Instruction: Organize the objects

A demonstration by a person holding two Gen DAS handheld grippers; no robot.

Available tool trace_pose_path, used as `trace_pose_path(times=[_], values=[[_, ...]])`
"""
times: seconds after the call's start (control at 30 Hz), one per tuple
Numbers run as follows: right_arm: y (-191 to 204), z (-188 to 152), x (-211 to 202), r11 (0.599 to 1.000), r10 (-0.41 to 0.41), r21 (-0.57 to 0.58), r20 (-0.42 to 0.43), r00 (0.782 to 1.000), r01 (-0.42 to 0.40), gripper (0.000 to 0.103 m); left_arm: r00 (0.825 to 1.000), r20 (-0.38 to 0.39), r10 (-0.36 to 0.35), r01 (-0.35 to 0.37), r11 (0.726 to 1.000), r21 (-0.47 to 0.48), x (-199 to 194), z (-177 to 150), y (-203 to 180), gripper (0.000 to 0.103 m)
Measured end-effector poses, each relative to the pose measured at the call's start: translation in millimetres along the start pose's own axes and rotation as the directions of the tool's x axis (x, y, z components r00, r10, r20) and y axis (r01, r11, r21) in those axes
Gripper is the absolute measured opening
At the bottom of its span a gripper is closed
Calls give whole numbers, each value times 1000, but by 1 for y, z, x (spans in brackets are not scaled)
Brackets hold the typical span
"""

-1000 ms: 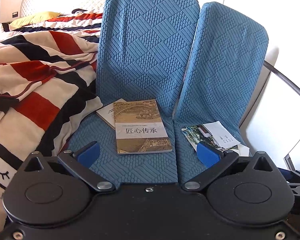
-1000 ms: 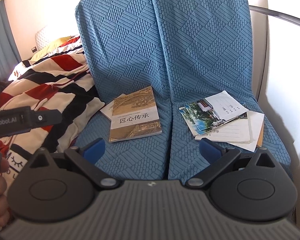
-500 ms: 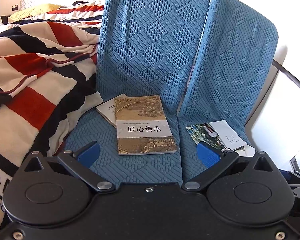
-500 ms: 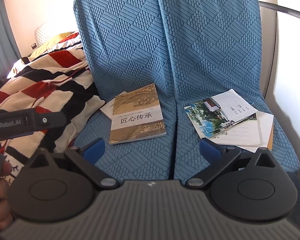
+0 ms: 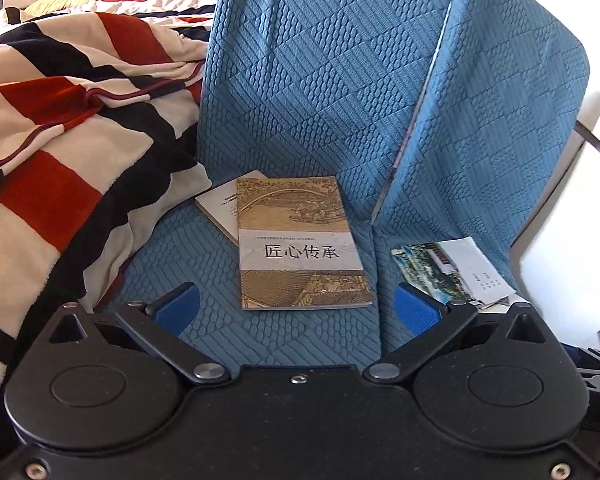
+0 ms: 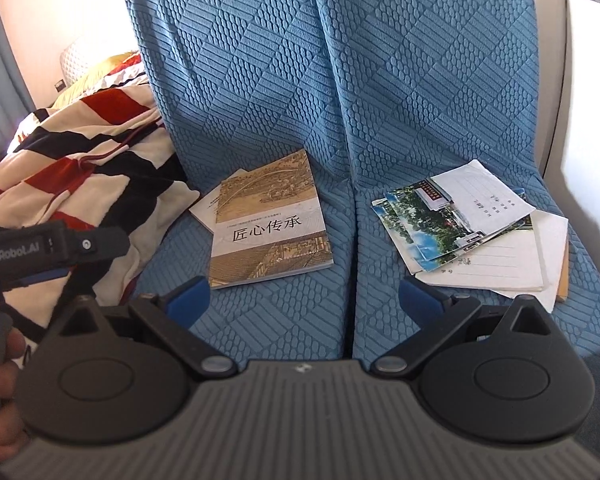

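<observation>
Tongs on both sides gape wide and hold nothing: the left tongs (image 5: pixel 296 308) hover over the near edge of the left seat (image 5: pixel 204 248), just short of the book (image 5: pixel 300 244), touching nothing. The right tongs (image 6: pixel 306 300) hang between book (image 6: pixel 270 228) and papers (image 6: pixel 472 228). The book lies on a white booklet (image 6: pixel 206 208); the papers are fanned on the right seat (image 6: pixel 440 320). A striped blanket (image 5: pixel 60 152) borders the left seat.

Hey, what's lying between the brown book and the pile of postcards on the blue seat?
Nothing: only bare blue seat fabric and the seam between its two cushions separate the brown book from the postcard pile, clearest in the right wrist view.
</observation>
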State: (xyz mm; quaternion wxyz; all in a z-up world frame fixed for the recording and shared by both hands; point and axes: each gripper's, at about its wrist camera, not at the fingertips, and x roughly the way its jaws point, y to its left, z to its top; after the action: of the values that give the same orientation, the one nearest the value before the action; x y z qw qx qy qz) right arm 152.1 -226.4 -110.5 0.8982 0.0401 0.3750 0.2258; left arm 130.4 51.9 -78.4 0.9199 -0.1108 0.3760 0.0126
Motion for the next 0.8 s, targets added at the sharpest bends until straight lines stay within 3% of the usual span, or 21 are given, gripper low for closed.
trace_pose_path(times=[0.57,0.8], values=[[-11,10,89,998,-59,-19,-56,997,58,103,997,-83,-6,5,1000,-10,87,19,15,103],[-14,17,129,998,-41,-42,-74,996,38,103,991,-134,-5,3,1000,-22,137,22,18,102]])
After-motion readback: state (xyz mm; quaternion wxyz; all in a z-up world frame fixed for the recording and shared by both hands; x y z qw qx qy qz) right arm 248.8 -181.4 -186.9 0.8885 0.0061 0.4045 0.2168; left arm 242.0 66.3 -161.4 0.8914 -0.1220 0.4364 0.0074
